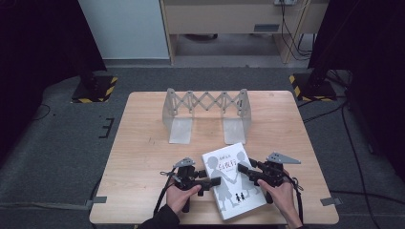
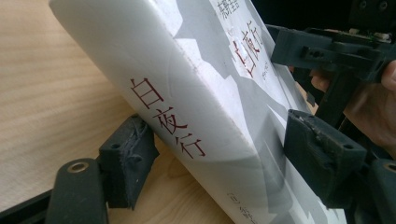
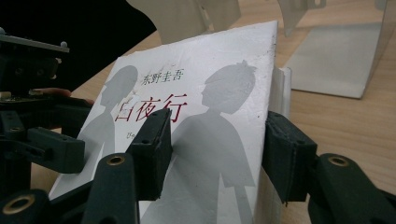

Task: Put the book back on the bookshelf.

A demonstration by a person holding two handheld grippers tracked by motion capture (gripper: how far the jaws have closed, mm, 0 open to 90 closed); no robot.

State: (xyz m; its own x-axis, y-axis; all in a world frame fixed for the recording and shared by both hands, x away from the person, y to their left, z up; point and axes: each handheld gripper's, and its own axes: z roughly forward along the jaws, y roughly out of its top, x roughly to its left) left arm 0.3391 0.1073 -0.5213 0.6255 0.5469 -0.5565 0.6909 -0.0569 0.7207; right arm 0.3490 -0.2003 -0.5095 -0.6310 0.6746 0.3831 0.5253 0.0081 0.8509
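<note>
You are working at a pale wooden table (image 1: 143,143) that stands on grey carpet, with dark curtains to either side and a light cabinet and pale wall panel beyond the far edge. Two yellow-and-black striped stand bases sit on the floor off the far corners. Near the far edge, centred, a grey expanding book rack (image 1: 206,114) stands with its two flat feet pointing toward you; the wood to its left and right is bare, as is the whole left half of the table.

The white book (image 1: 232,186) lies near the front edge, right of centre, its cover with grey silhouettes facing up and its near corner almost at the table's rim. It sits well apart from the rack, with open wood between them.

Your left gripper (image 1: 210,182) comes in at the book's left side. In the left gripper view its jaws straddle the spine with the red lettering: one pad is under the lifted spine edge on the wood side, the other against the cover, so the jaws look partly closed on the book (image 2: 196,93).

Your right gripper (image 1: 244,169) reaches over the cover from the right. In the right gripper view one pad lies on the cover and the other at the page edge of the book (image 3: 205,107); whether both pads press I cannot tell.
</note>
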